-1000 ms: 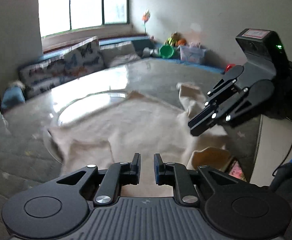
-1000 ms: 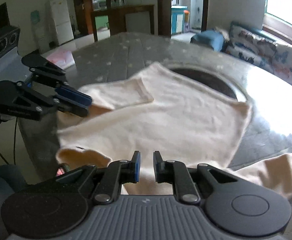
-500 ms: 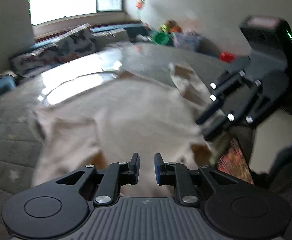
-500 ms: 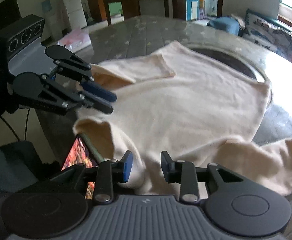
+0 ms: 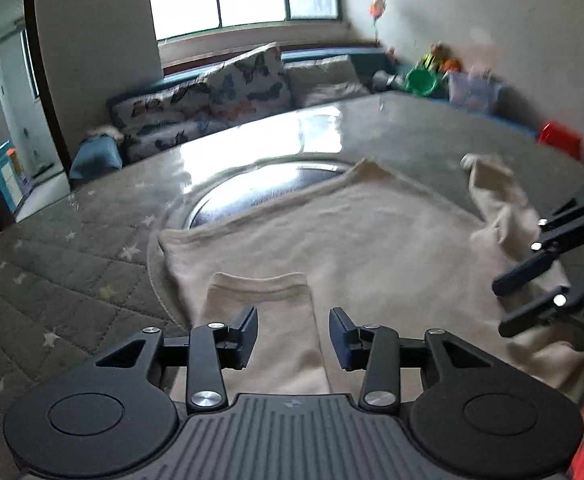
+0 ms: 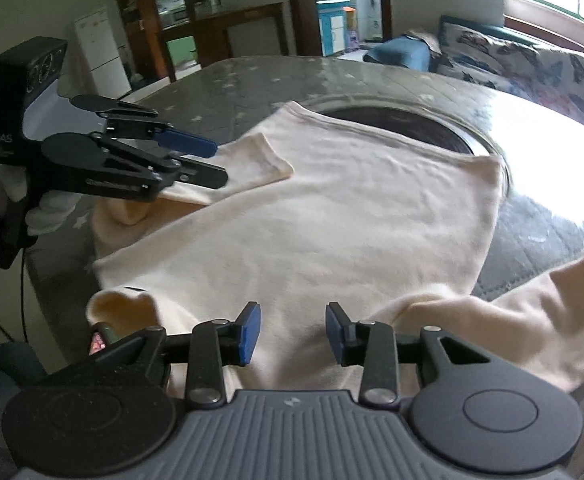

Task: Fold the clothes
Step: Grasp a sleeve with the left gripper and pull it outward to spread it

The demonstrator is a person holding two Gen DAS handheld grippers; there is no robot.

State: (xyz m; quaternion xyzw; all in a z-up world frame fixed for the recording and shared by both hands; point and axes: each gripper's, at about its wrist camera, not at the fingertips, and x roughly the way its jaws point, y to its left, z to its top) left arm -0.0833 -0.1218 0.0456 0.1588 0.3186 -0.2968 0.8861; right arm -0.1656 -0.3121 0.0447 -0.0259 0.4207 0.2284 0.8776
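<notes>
Cream garment (image 6: 332,216), two open grippers

Each handheld gripper has a matte black body with a ribbed grey plate between two round black discs, and black linkage arms pinned with silver screws. The left gripper (image 5: 293,336) and the right gripper (image 6: 292,332) each end in two short fingers (image 6: 249,332) faced with blue pads. Seen from the right wrist camera, the left unit carries a dark housing with round lenses and faint white lettering, a thin black cable hangs below it, and a white glove (image 6: 32,208) wraps the hand on it.
</notes>
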